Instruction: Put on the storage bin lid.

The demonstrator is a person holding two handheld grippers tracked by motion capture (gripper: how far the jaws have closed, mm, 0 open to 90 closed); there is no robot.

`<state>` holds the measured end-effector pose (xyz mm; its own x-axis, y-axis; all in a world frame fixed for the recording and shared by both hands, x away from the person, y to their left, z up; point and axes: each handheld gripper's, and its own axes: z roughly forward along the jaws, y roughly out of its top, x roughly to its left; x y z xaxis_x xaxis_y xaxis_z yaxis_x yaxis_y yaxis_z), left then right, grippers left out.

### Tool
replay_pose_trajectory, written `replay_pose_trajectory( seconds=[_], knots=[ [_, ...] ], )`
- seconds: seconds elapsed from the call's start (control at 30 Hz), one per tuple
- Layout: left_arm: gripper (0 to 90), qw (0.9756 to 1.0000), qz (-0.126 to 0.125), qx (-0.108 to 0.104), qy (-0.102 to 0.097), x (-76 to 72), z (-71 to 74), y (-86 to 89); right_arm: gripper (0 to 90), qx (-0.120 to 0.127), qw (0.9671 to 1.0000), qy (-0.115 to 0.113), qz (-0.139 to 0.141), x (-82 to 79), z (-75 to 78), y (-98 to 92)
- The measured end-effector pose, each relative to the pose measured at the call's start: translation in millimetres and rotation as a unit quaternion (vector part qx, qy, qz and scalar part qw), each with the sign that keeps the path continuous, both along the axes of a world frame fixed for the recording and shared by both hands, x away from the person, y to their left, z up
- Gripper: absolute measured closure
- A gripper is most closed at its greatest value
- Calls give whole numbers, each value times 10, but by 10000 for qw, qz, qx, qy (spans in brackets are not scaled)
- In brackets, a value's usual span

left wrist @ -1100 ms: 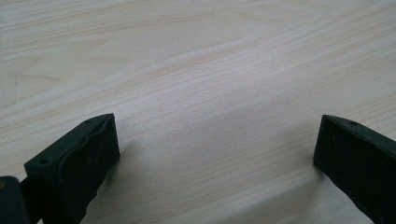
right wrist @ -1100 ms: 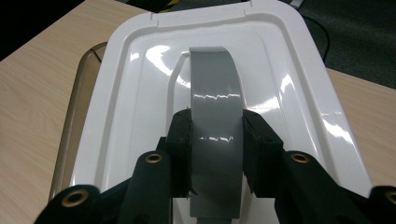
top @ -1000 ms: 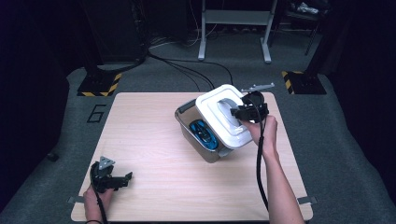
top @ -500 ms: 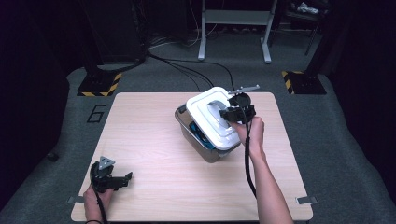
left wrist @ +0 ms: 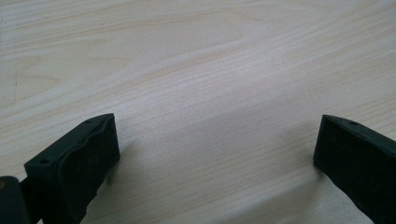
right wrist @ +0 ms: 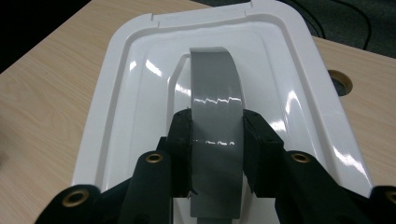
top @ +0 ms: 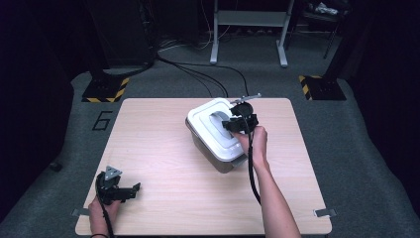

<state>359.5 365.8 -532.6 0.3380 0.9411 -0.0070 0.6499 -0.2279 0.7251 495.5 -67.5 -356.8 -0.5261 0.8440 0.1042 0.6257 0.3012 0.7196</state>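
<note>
Nearest the person, at about seven o'clock on the light wooden bench (top: 163,148), the left gripper (top: 130,190) lies low in the left hand (top: 101,210), close to the near edge. In the left gripper view its two black fingers (left wrist: 77,165) are spread wide, released, with bare wood grain between them and nothing in their reach.

Farther out, just past centre toward one o'clock, the right forearm runs up from the near edge and the right hand (top: 253,141) carries the right gripper (top: 232,124) over a grey storage box (top: 208,148). The box sits at a slant to the bench edges, well apart from the left gripper. On it lies a glossy white lid (top: 218,126), rectangular with rounded corners and a raised rim.

The right gripper view looks along the lid (right wrist: 140,93): a grey arched handle (right wrist: 215,102) runs down its recessed middle, and the right gripper (right wrist: 217,140) has its fingers (right wrist: 182,140) clenched on that handle, one pad pressed against each side edge. A round cable hole (right wrist: 339,80) shows in the bench just beside the lid.

Beyond the bench, at twelve o'clock, black cables (top: 198,74) trail over grey floor.
</note>
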Motion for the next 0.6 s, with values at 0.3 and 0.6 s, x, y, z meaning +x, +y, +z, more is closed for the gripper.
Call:
replay_pose_trajectory(
  seconds=[0.3, 0.6],
  knots=[
    [3, 10000, 0, -1, -2, 1, 0, 0, 663, -142, 9998, 34, 102, 53, -80, 75],
    [3, 10000, 0, 2, -5, 2, 0, 1, 616, -270, 9995, 77, 148, 71, -118, 90]
  ],
)
